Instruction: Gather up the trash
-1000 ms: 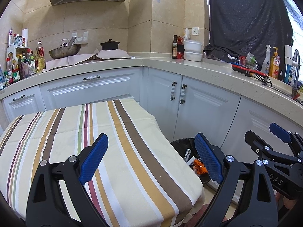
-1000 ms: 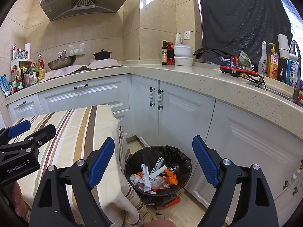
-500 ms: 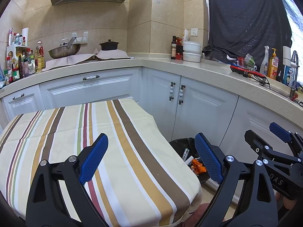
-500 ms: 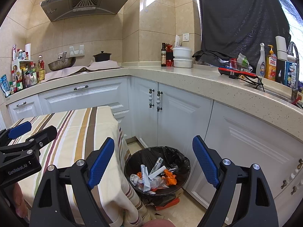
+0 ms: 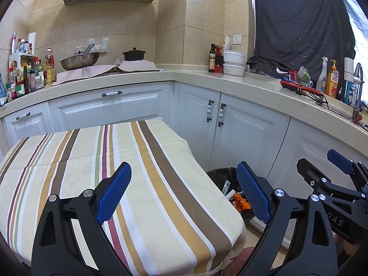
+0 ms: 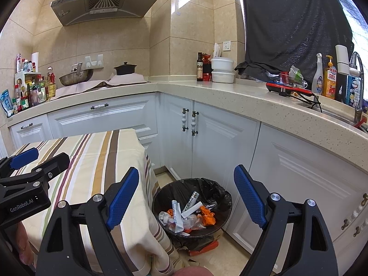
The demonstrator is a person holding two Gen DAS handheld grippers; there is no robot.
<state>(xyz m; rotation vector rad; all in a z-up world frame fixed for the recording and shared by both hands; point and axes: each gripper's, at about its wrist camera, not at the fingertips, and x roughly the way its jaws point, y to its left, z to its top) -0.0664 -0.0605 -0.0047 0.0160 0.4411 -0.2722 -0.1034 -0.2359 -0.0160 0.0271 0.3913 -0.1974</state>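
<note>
Both tongs are being held with their jaws apart, and nothing is being gripped by either. The left gripper [image 5: 181, 193] is being held above the striped tablecloth [image 5: 138, 184], whose visible surface is lying bare between and ahead of its jaws. The right gripper [image 6: 186, 197] is being pointed down toward the trash bin [image 6: 220, 191], which is standing on the floor just ahead of and below its open jaws, beside the draped edge of the table and against the white cabinets [image 6: 218, 142].

The task's thing, the trash [image 6: 188, 214], is lying inside the black-lined bin: crumpled orange wrappers, white tube-like packets and clear plastic are being seen there, too tangled to be counted piece by piece. From the left view the same bin is being glimpsed just inside the right-hand jaw.

The step in hand is being judged as the pause after a drop, or the end of collecting, since no loose trash is being shown on the cloth. A flat orange scrap [image 6: 204, 246] is lying on the floor at the foot of the bin; if more is to be gathered, a downward reach with the right gripper and a closing on that thin piece is probably being called for.

Counted: two grippers, one bin, one covered table, one floor scrap.
</note>
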